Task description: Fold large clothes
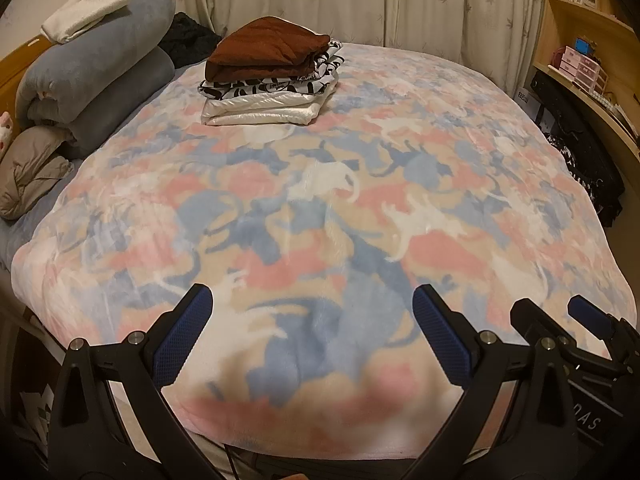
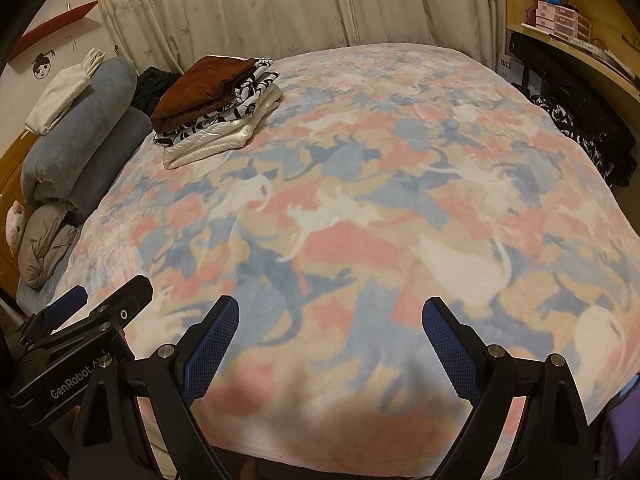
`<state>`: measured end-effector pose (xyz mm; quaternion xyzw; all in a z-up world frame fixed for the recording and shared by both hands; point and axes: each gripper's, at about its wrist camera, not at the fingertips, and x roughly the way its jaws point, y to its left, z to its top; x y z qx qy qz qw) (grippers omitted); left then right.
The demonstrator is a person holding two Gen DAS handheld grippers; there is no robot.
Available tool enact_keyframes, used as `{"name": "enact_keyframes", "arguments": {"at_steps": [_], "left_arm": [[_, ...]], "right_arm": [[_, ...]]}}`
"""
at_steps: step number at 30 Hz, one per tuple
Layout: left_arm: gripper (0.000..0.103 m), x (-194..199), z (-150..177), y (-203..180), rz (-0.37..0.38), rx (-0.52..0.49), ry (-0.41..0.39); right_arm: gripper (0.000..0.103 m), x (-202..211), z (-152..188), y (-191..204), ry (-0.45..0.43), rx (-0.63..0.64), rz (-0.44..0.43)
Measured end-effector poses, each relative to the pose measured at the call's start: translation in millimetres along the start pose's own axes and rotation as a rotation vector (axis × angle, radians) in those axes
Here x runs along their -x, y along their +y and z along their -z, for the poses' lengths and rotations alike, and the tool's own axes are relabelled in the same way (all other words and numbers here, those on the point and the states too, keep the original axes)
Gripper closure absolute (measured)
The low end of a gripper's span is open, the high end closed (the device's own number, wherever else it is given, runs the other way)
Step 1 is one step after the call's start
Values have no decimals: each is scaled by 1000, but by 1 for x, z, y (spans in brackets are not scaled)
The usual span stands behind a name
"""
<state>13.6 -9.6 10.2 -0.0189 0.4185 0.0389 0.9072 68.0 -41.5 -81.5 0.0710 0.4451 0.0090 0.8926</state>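
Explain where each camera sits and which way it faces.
Left wrist: on the left hand-held gripper, facing across the pastel cat-print fleece blanket; the right hand-held gripper shows at right.
Right wrist: on the right hand-held gripper, same direction; the left one shows at left.
Shared: blanket, stack of folded clothes.
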Motion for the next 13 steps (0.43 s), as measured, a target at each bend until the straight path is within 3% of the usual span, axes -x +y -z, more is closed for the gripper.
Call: {"name": "enact_keyframes", "arguments": {"at_steps": [13], "left_arm": [[3,2,8,4,0,3,9]], "right_arm": [[9,-3,3,2,5,-2,-3]]}}
